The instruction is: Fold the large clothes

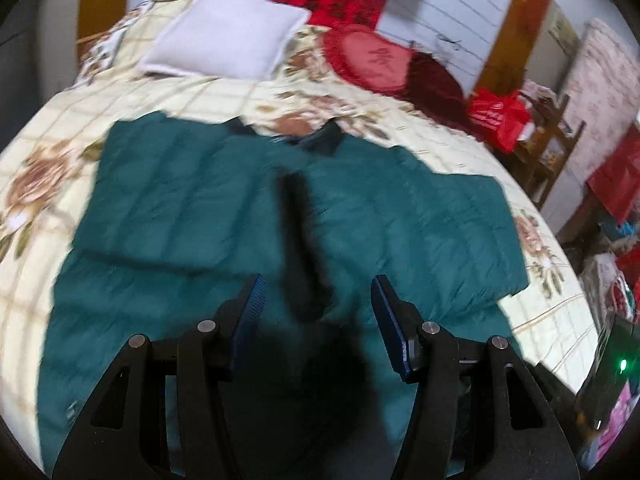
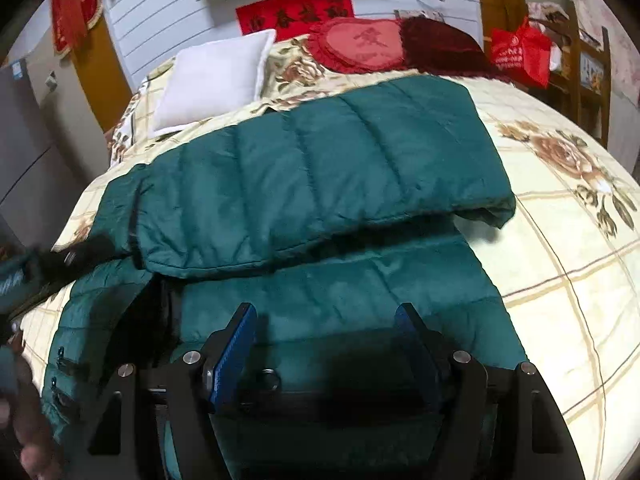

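Note:
A large dark green quilted jacket (image 1: 208,208) lies spread on the floral bedspread (image 1: 56,120), its dark front opening (image 1: 300,240) running down the middle and both sleeves folded across the body. My left gripper (image 1: 318,300) is open and empty, hovering above the jacket's lower middle. In the right wrist view the jacket (image 2: 320,168) shows one sleeve folded across. My right gripper (image 2: 326,328) is open and empty, just above the jacket's lower hem.
A white pillow (image 1: 224,32) and a red heart cushion (image 1: 372,60) lie at the bed's head. A red bag (image 1: 500,116) hangs on a wooden chair (image 1: 552,148) to the right. Bare bedspread (image 2: 560,280) lies right of the jacket.

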`<state>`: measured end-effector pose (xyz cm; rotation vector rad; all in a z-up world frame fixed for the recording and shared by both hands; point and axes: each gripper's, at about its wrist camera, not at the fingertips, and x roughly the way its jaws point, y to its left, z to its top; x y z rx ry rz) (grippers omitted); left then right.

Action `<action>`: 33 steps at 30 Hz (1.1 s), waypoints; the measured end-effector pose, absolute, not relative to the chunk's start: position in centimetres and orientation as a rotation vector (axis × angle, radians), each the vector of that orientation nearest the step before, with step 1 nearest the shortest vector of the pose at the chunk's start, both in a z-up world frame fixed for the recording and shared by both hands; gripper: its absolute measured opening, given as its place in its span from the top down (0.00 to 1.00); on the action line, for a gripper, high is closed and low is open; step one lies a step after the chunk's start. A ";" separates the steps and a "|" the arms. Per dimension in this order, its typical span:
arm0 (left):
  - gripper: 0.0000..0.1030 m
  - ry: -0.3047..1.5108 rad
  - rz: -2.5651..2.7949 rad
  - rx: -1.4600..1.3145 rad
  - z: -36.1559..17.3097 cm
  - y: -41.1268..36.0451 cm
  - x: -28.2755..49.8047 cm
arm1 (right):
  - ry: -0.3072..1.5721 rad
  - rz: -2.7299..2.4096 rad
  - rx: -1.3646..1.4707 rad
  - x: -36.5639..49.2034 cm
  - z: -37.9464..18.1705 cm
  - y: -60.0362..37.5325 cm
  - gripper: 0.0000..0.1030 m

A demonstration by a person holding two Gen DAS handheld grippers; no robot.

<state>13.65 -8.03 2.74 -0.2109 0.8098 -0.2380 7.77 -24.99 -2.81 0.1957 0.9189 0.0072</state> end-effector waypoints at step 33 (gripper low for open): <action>0.92 0.810 -0.148 -0.247 3.7 6.9 15.2 | 0.921 -0.005 0.167 7.3 -2.2 -24.5 0.33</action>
